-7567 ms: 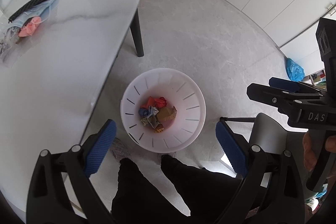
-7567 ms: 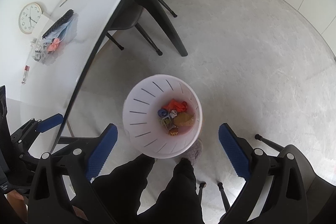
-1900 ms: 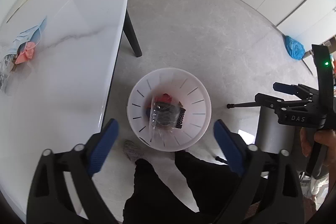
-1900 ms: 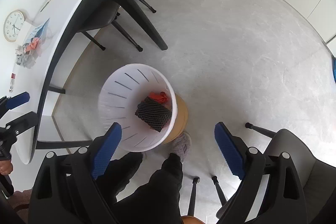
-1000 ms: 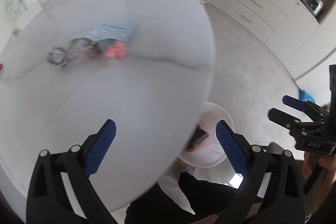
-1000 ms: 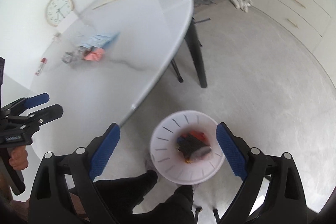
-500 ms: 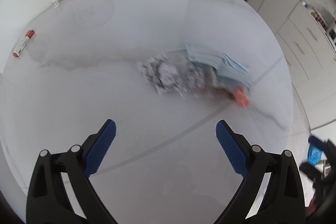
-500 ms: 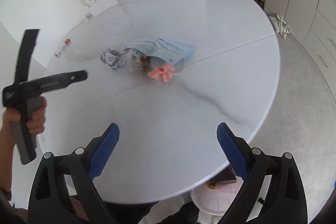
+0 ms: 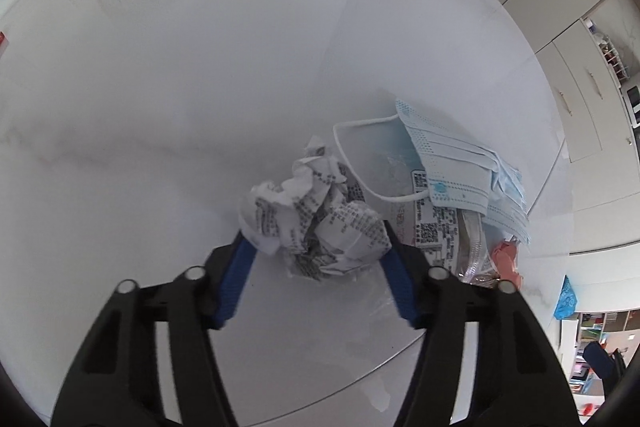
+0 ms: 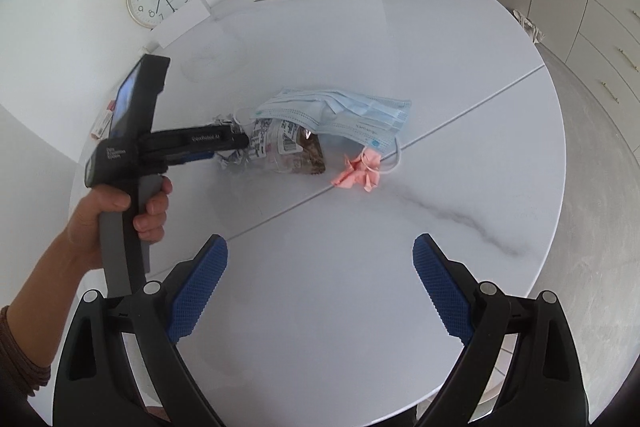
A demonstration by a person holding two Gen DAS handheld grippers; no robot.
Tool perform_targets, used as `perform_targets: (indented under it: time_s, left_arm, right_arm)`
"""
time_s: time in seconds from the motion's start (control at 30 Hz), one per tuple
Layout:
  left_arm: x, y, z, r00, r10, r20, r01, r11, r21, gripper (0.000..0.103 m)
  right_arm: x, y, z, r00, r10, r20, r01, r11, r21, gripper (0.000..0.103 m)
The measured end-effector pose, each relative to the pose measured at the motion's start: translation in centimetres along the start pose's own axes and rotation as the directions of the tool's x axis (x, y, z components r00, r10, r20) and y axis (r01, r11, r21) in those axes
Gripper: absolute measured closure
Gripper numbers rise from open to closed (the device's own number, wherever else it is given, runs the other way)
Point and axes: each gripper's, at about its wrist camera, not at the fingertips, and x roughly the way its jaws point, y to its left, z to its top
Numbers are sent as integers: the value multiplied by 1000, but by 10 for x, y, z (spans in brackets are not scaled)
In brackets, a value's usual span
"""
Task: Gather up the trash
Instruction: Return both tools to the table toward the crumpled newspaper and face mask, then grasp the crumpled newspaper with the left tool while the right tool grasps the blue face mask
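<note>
My left gripper (image 9: 316,247) has closed its pads on the crumpled paper (image 9: 314,223) lying on the table (image 9: 200,87) beside the masks (image 9: 464,179), while my right gripper (image 10: 320,283) hangs wide open, empty, above the table.

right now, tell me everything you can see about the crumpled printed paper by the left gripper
The crumpled paper ball is white paper covered in dark printed text, wadded into a loose, creased lump. It sits on the white marble-look table at the left end of the trash pile, beside a clear printed plastic wrapper under blue face masks. The left hand-held gripper has its blue padded fingers on either side of the ball, pressing its edges. It does not look lifted yet.
</note>
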Motion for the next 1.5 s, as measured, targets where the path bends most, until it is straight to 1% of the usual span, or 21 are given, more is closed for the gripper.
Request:
perform_targets:
  time_s: [0.1, 0.13, 0.2, 0.27, 0.33, 0.4, 0.5, 0.6, 0.67, 0.7, 0.73, 0.77, 0.87, 0.97, 1.0, 1.03, 1.07, 1.1, 1.13, 1.37, 1.5]
  left_arm:
    - [-1, 3, 1, 1000, -21, 9, 21, 1000, 0, 52]
    - [-2, 4, 2, 1000, -21, 14, 21, 1000, 5, 57]
    - [-5, 6, 1, 1000, -20, 21, 20, 1000, 13, 59]
    - [-9, 10, 0, 999, -33, 27, 32, 999, 10, 59]
    - [-16, 13, -1, 999, -40, 34, 40, 999, 7, 59]
    - [-20, 18, -1, 998, -32, 45, 32, 999, 11, 59]
    - [-25, 28, -1, 998, -20, 52, 19, 1000, 22, 59]
    - [-29, 36, -3, 998, -18, 53, 17, 999, 28, 59]
    - [-30, 41, -4, 998, -10, 57, 8, 999, 37, 59]
    - [-30, 43, -5, 998, -11, 57, 8, 999, 41, 59]
    - [-30, 44, -6, 998, -13, 56, 11, 999, 44, 59]
    - [-30, 45, -6, 998, -16, 55, 13, 999, 46, 59]
    - [-28, 47, -4, 999, -16, 51, 14, 999, 46, 59]
    - [-24, 49, -3, 999, -12, 41, 10, 999, 47, 59]
    - [-24, 50, -3, 999, -11, 38, 9, 999, 45, 59]
    - [-23, 50, -3, 999, -10, 37, 8, 999, 44, 59]
    - [-22, 51, -3, 999, -8, 37, 6, 999, 42, 59]
    - [-22, 51, -3, 999, -5, 38, 4, 999, 39, 59]
    - [-19, 49, 0, 999, -3, 39, 2, 999, 36, 59]
    - [-28, 47, 4, 997, 18, 78, -19, 1000, 20, 59]
    - [-44, 44, 2, 993, 21, 113, -24, 999, 26, 59]
  right_arm:
    - [9, 6, 12, 1000, -4, -2, 4, 1000, -13, 10]
    - [13, 9, 18, 1000, -6, -3, 6, 1000, -19, 11]
    - [22, 13, 28, 1000, 9, -8, -9, 1000, -22, 15]
    - [34, 17, 38, 999, 38, -11, -38, 999, -9, 16]
    - [46, 23, 47, 998, 60, -16, -60, 998, -12, 24]
    - [57, 27, 58, 999, 35, -18, -36, 998, -42, 26]
    - [71, 24, 80, 1000, -5, -27, 1, 990, -143, 26]
    - [92, 17, 103, 995, -46, -93, 14, 948, -319, 26]
    - [108, 9, 119, 985, -75, -155, 2, 905, -425, 26]
    - [118, 5, 128, 978, -85, -192, -16, 880, -474, 28]
    - [125, 3, 133, 972, -96, -215, -26, 863, -505, 33]
    - [135, -1, 139, 962, -114, -250, -39, 844, -535, 35]
    - [160, -9, 150, 931, -128, -341, -92, 824, -559, 45]
    - [178, -11, 151, 907, -113, -405, -147, 816, -559, 61]
    - [179, -9, 150, 912, -110, -396, -152, 804, -574, 66]
    - [179, -7, 150, 910, -112, -399, -157, 799, -581, 77]
    - [179, -7, 151, 909, -117, -400, -154, 798, -583, 83]
    - [179, -7, 152, 907, -117, -404, -156, 798, -583, 97]
    - [177, -7, 154, 909, -111, -401, -158, 799, -580, 97]
    - [141, -7, 170, 954, -46, -298, -127, 836, -534, 98]
    - [103, -14, 177, 984, 18, -179, -100, 881, -462, 98]
